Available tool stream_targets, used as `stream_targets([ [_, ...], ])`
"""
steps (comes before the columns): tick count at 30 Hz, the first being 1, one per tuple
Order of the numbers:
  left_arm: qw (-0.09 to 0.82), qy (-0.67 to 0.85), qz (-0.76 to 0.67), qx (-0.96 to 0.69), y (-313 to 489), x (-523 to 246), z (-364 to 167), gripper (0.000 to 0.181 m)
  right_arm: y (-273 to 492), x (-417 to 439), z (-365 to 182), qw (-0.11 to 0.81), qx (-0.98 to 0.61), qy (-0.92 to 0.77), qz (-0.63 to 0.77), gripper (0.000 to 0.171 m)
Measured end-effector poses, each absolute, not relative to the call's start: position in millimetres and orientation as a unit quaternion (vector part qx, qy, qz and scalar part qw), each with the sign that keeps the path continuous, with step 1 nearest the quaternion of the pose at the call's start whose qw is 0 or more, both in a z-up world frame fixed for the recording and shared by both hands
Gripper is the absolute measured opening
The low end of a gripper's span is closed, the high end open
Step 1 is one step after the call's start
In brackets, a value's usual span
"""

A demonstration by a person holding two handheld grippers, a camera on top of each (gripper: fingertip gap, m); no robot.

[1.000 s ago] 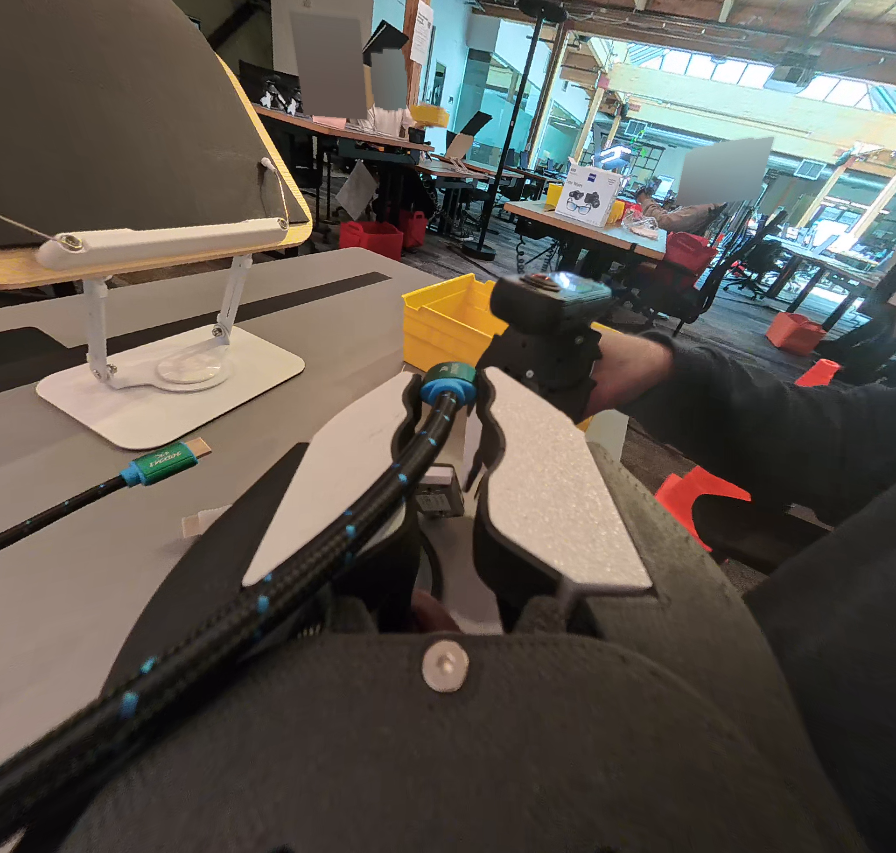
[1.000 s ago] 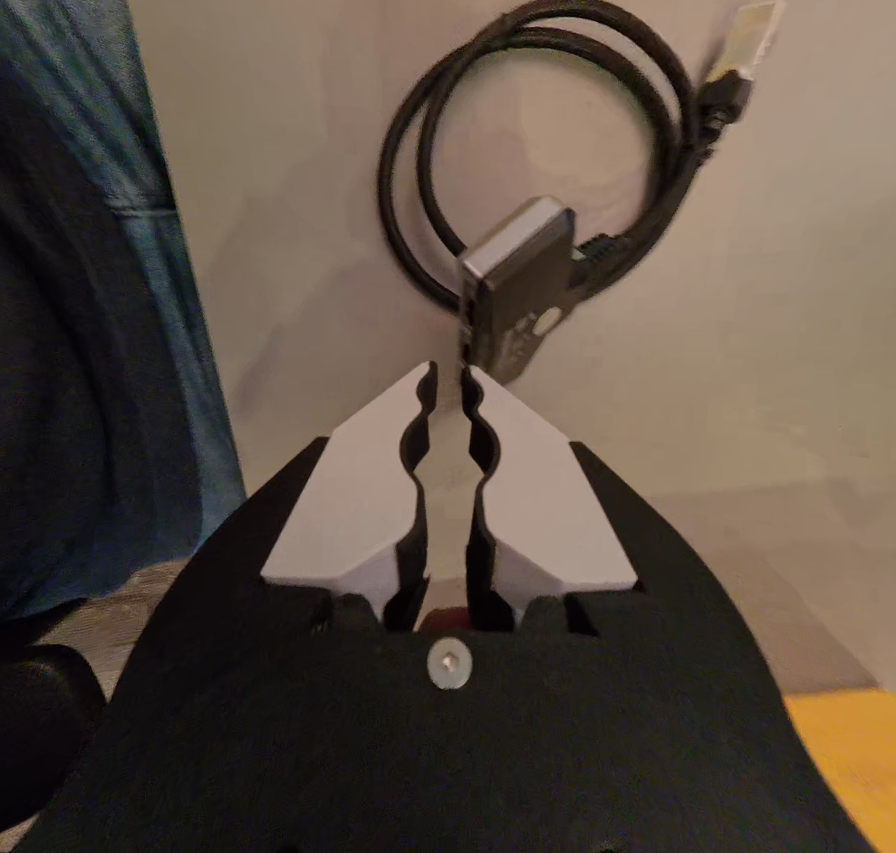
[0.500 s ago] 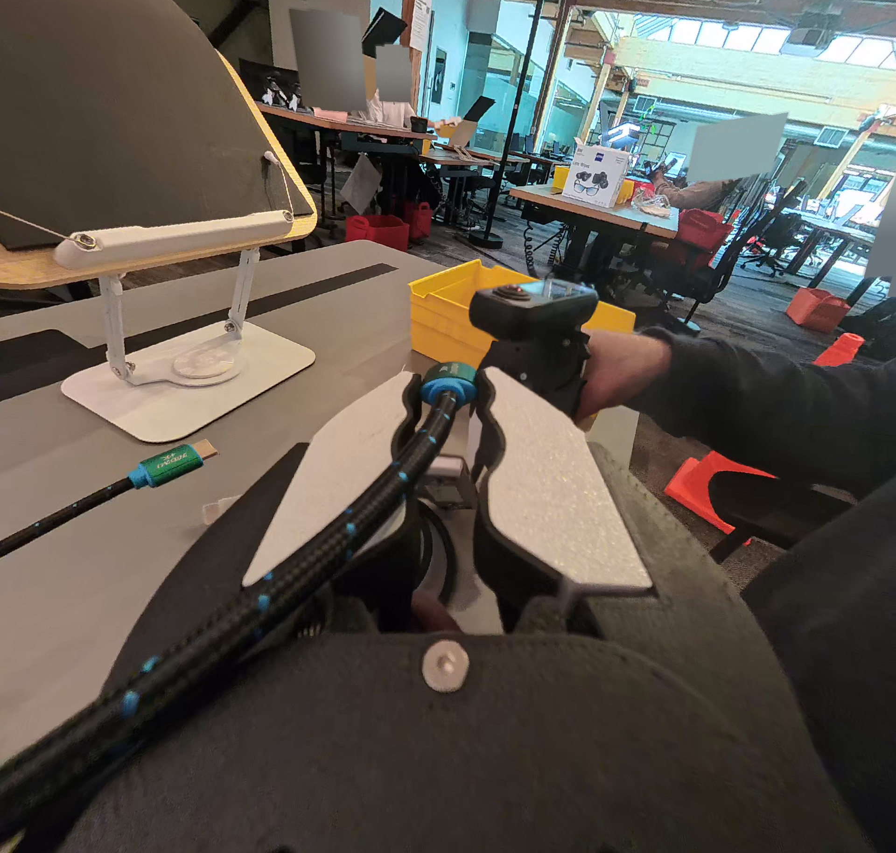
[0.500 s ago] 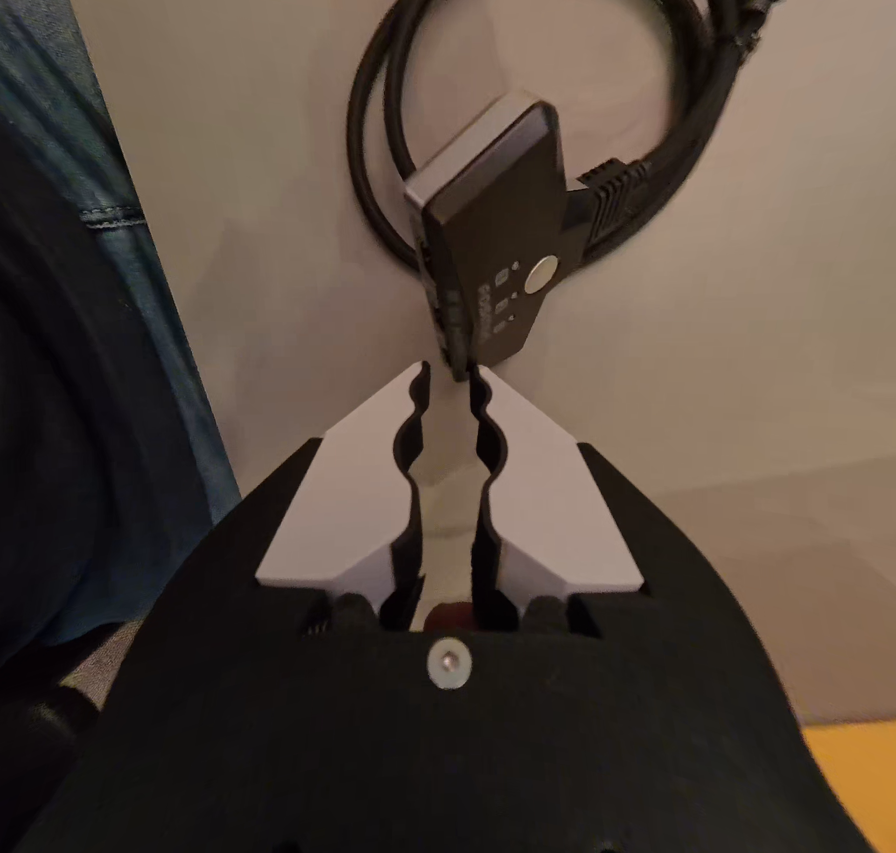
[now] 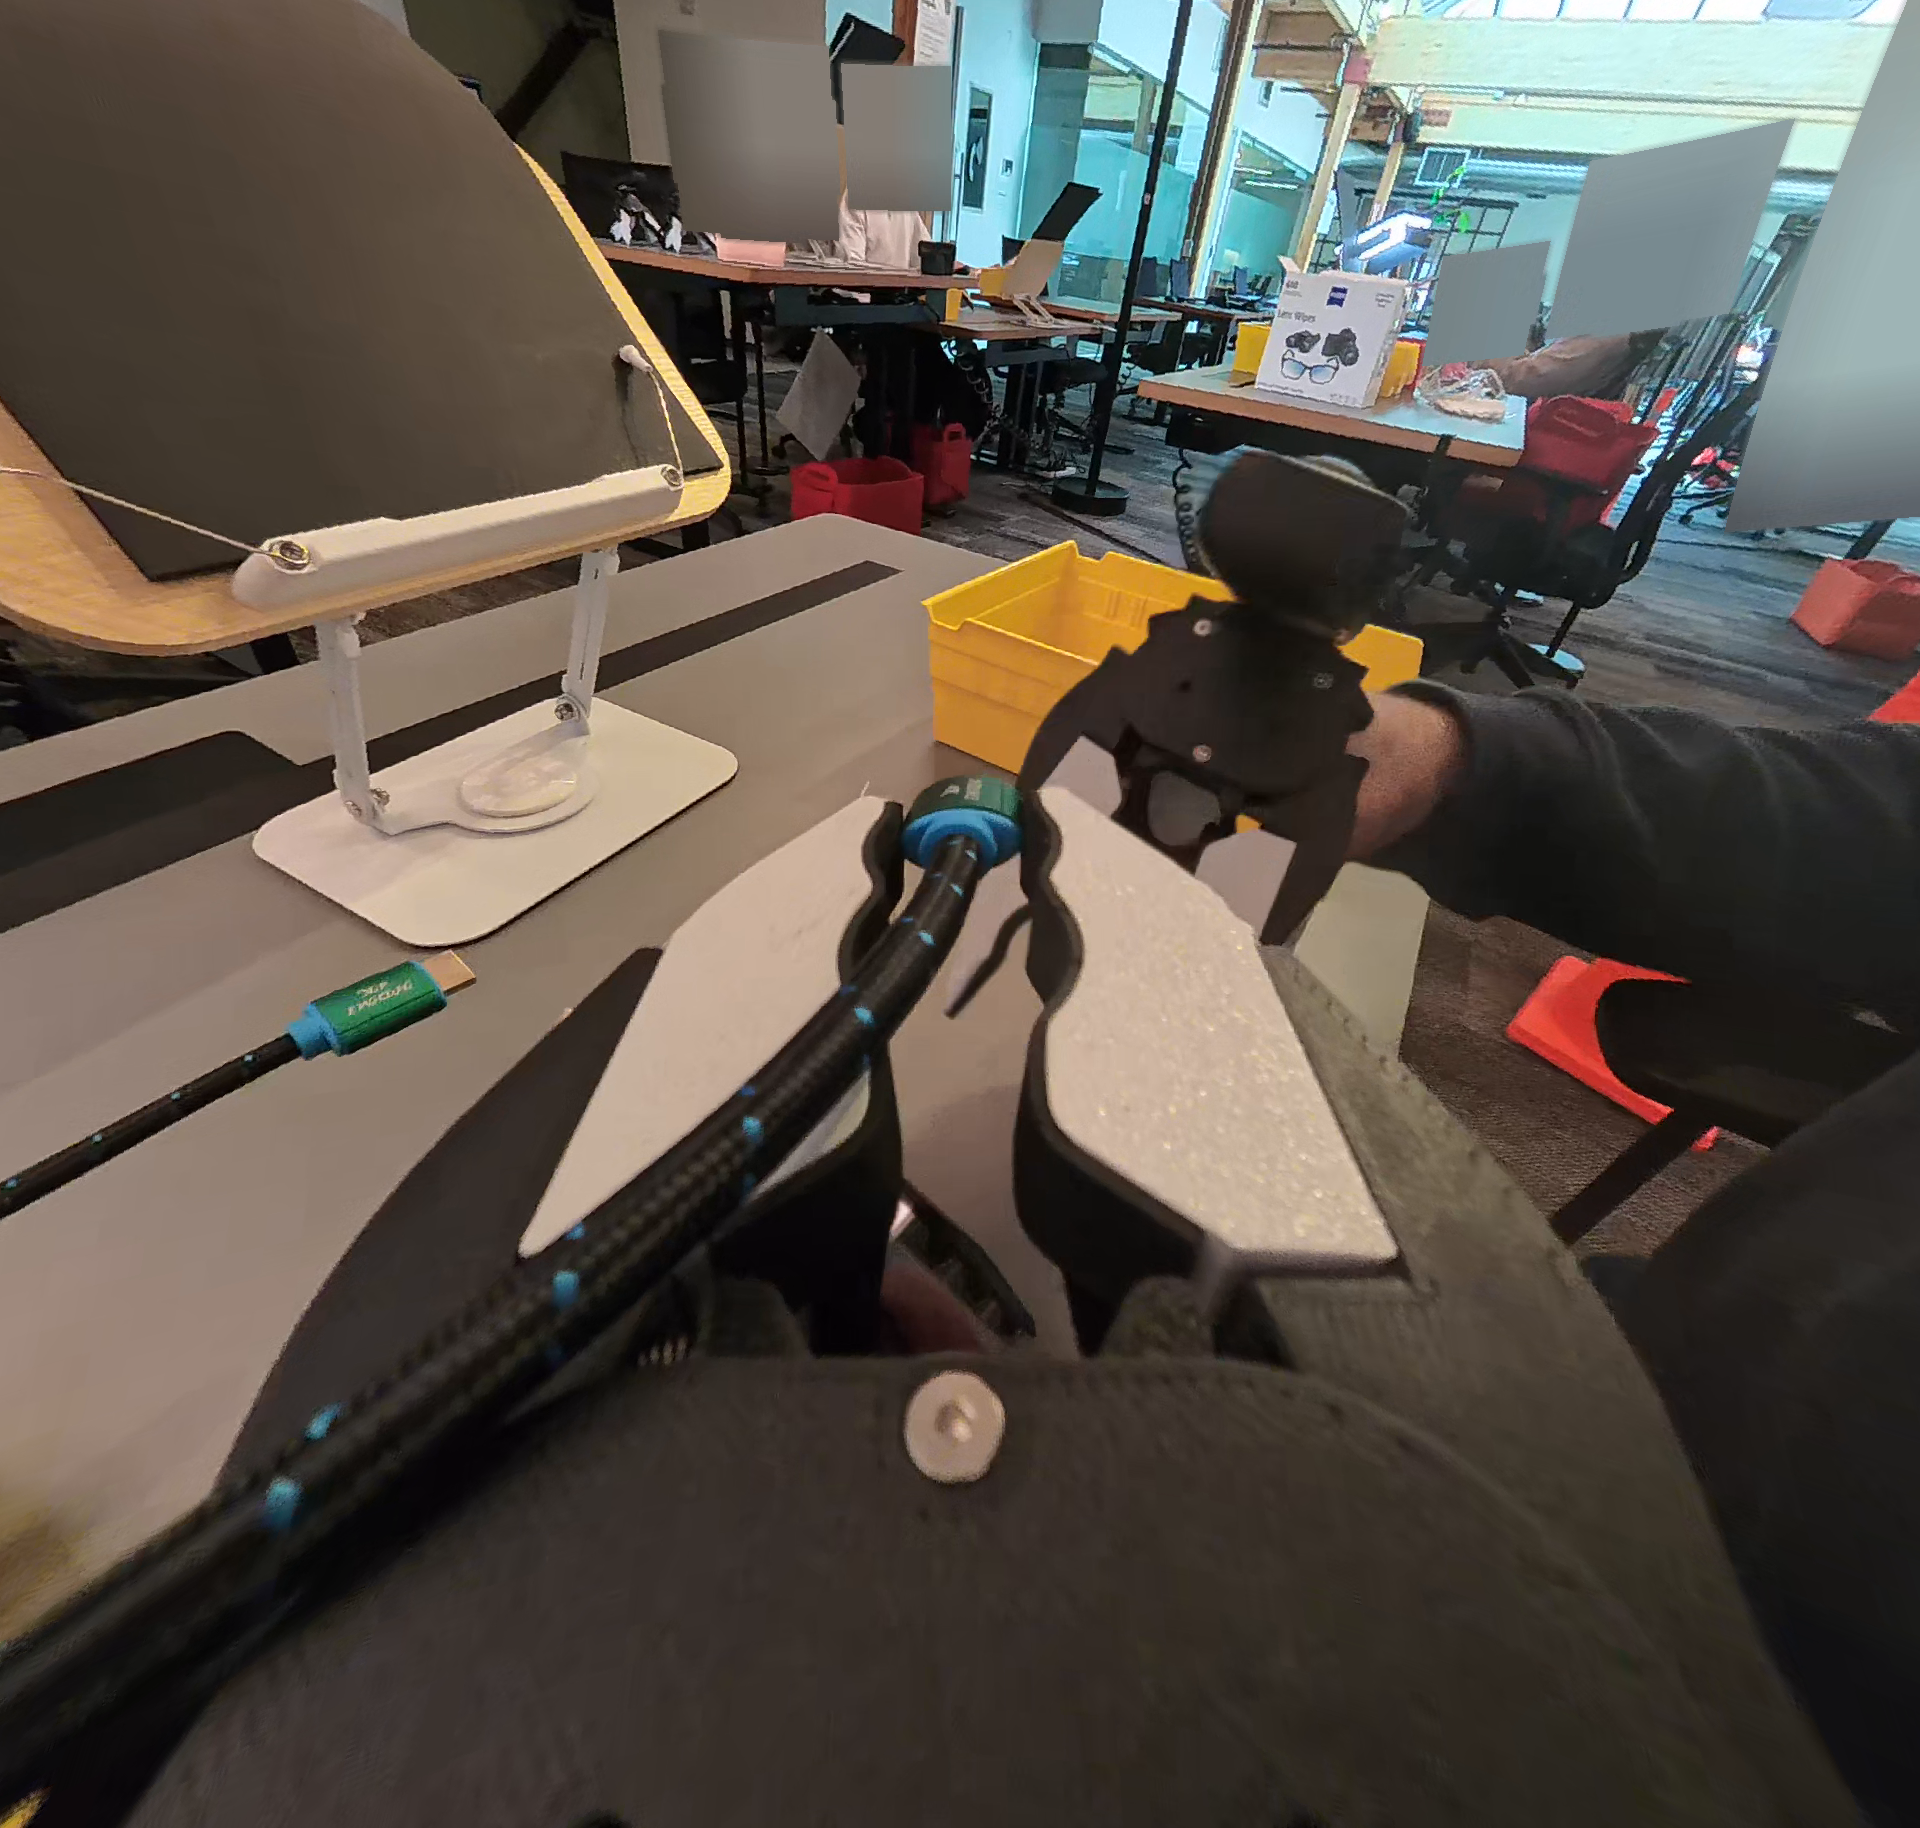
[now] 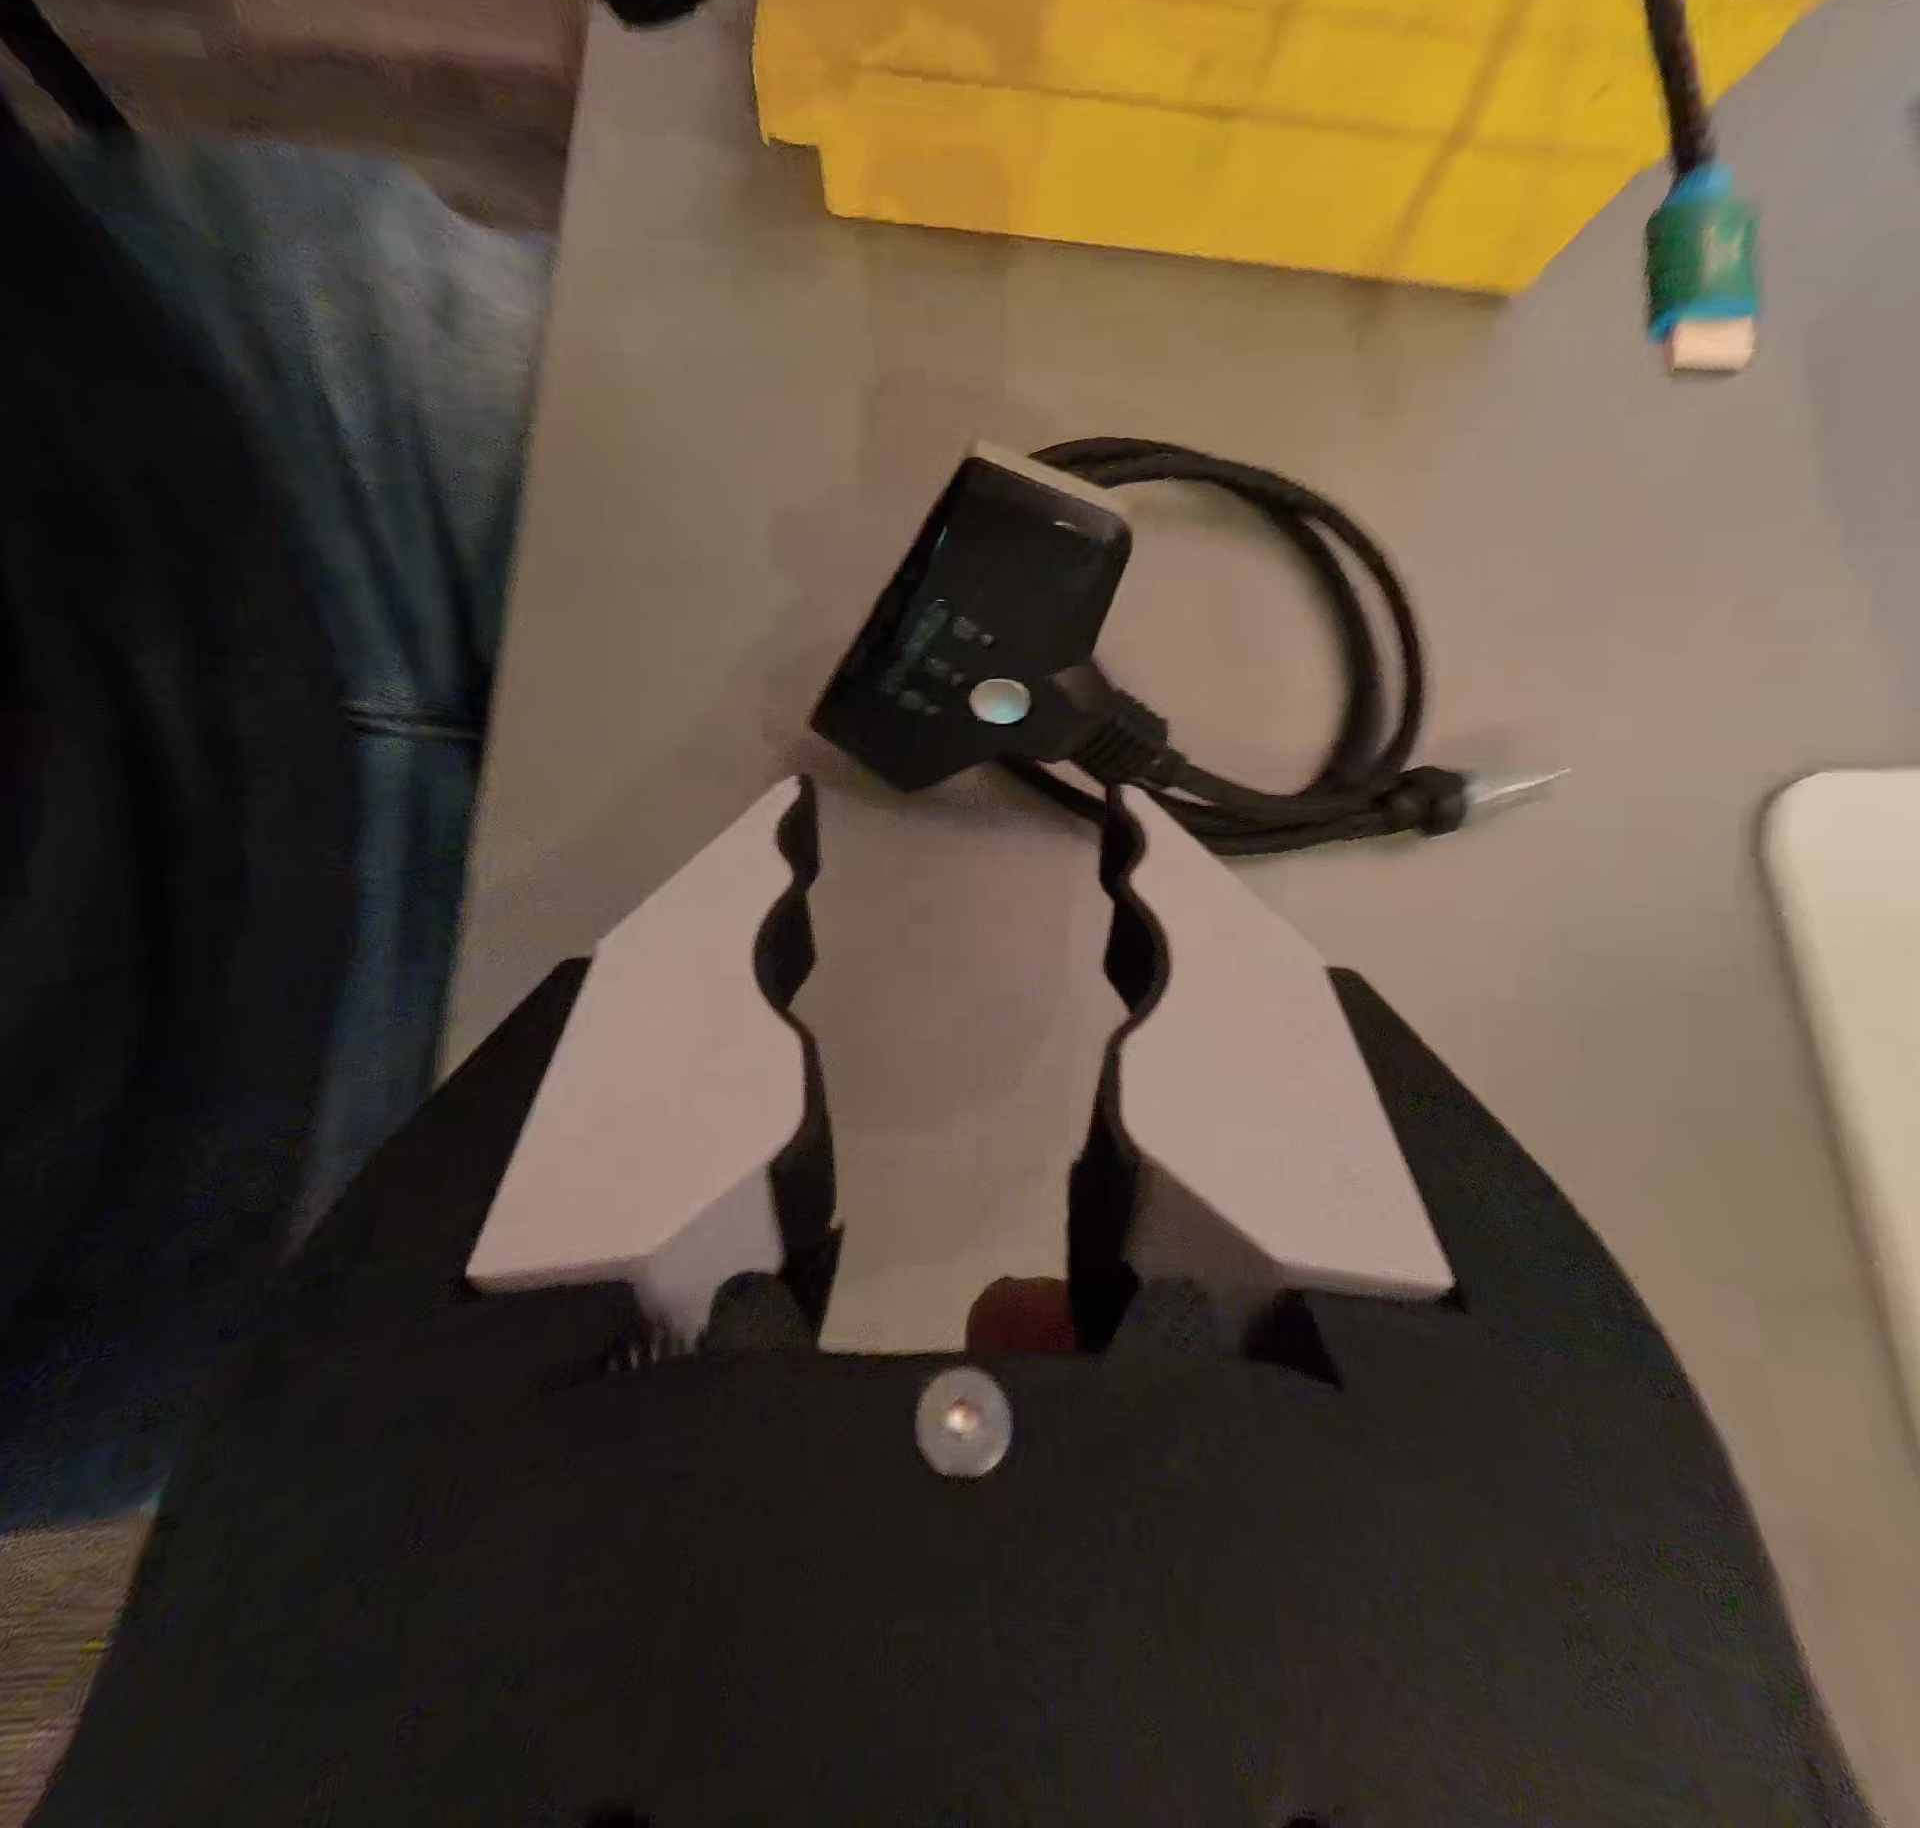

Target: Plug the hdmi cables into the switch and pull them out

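Observation:
My left gripper (image 5: pixel 961 843) is shut on a black braided HDMI cable (image 5: pixel 665 1228), just behind its green and blue plug (image 5: pixel 961 810). A second green plug (image 5: pixel 379 997) lies on the grey table (image 5: pixel 156 1290) to the left. My right gripper (image 6: pixel 956 807) is open and empty; it also shows in the left wrist view (image 5: pixel 1216 739), held above the table. The black switch (image 6: pixel 977 625) sits just beyond its fingertips, apart from them, with its own black cable (image 6: pixel 1351 635) coiled beside it. Another green plug (image 6: pixel 1699 272) shows at the upper right.
A yellow bin (image 5: pixel 1039 635) stands at the table's far right edge and also shows in the right wrist view (image 6: pixel 1195 85). A white tablet stand (image 5: pixel 499 822) with a dark board is at the left. The person's arm (image 5: pixel 1662 843) reaches in from the right. The gap from one gripper's tips to the other's is roughly 15 cm. My right gripper is the nearer one to the black switch (image 6: pixel 977 625): about 5 cm, against 15 cm.
My right gripper has opened wide, lifted and drawn back from the switch, and its view has swung. My left gripper keeps its hold on the cable.

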State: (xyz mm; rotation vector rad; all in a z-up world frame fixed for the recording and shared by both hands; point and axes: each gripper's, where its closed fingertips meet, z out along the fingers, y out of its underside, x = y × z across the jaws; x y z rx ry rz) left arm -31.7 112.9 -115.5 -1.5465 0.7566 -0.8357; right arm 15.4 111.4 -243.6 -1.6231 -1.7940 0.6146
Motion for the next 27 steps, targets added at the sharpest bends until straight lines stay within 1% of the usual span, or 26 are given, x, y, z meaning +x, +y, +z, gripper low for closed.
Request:
stream_targets([
  [1, 0.576, 0.323, -0.356, -0.661, 113.0, -32.3, -115.7, 0.020, 115.8, 15.9, -247.0, 0.324, -0.601, -0.703, 0.199, 0.062],
  [3, 0.577, 0.324, -0.356, -0.660, 112.0, -33.4, -115.0, 0.020, 123.9, 14.2, -256.4, 0.334, -0.563, -0.743, 0.135, 0.072],
  [7, 0.580, 0.332, -0.344, -0.660, 107.3, -35.7, -116.3, 0.020, 129.3, -6.4, -268.2, 0.365, -0.483, -0.792, 0.074, 0.074],
  [11, 0.581, 0.334, -0.344, -0.658, 104.7, -37.2, -116.5, 0.020, 141.9, -20.2, -293.3, 0.347, -0.435, -0.830, 0.015, 0.068],
  [14, 0.583, 0.335, -0.340, -0.658, 105.2, -39.3, -115.5, 0.020, 144.2, -31.6, -306.3, 0.346, -0.410, -0.844, 0.009, 0.057],
  [15, 0.583, 0.334, -0.341, -0.657, 105.5, -40.2, -114.9, 0.020, 144.9, -35.7, -308.9, 0.349, -0.408, -0.844, 0.011, 0.048],
  [17, 0.584, 0.333, -0.341, -0.658, 106.5, -41.7, -114.8, 0.020, 141.8, -43.4, -311.1, 0.348, -0.415, -0.840, 0.041, 0.048],
  [19, 0.584, 0.332, -0.338, -0.659, 108.0, -43.6, -115.7, 0.020, 141.4, -46.7, -308.5, 0.336, -0.438, -0.831, 0.066, 0.037],
  [22, 0.585, 0.329, -0.335, -0.661, 110.5, -46.8, -117.2, 0.020, 141.8, -47.3, -305.9, 0.314, -0.471, -0.819, 0.099, 0.036],
  [27, 0.587, 0.332, -0.320, -0.666, 115.0, -52.8, -120.1, 0.020, 143.5, -39.1, -286.6, 0.273, -0.532, -0.778, 0.192, 0.035],
])
